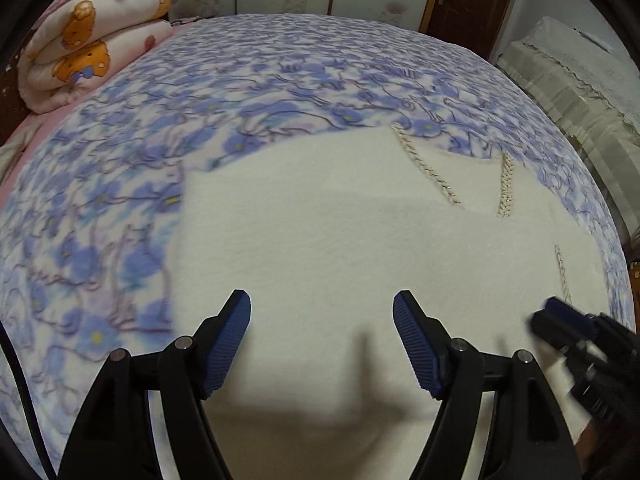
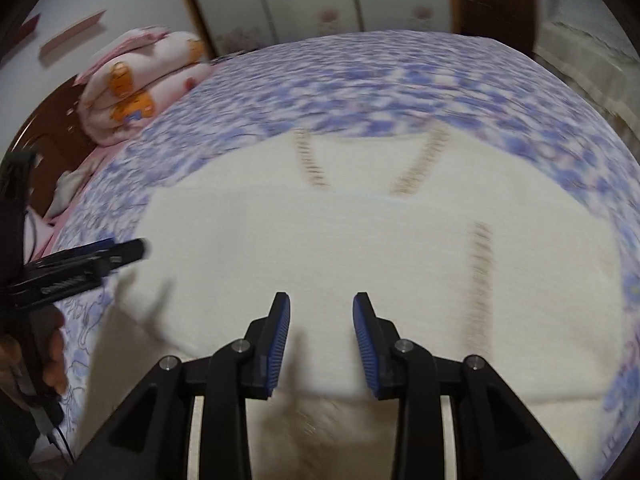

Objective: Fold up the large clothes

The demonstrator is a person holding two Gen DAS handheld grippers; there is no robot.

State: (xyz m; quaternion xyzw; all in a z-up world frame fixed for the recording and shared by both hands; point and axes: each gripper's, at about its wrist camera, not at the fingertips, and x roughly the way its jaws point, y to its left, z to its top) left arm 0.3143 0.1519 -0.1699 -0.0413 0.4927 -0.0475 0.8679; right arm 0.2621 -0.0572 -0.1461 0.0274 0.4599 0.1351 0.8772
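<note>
A large cream knit garment point(image 1: 320, 220) with braided trim point(image 1: 506, 184) lies flat on the bed; it also fills the middle of the right wrist view point(image 2: 320, 232). My left gripper point(image 1: 321, 300) hovers over its near part, jaws wide open with nothing between them. My right gripper point(image 2: 321, 300) hangs above the garment's near edge, its blue pads apart and holding nothing. Each gripper shows in the other's view: the right gripper point(image 1: 560, 320) at the garment's right side, the left gripper point(image 2: 120, 252) at its left edge, held by a hand point(image 2: 56, 352).
The bed is covered by a blue floral blanket point(image 1: 240, 80). A folded pink quilt with bear prints point(image 1: 92, 48) sits at its far left corner. Wardrobe panels and a brown door point(image 1: 468, 0) stand behind. A white lace-covered piece of furniture point(image 1: 580, 92) stands to the right.
</note>
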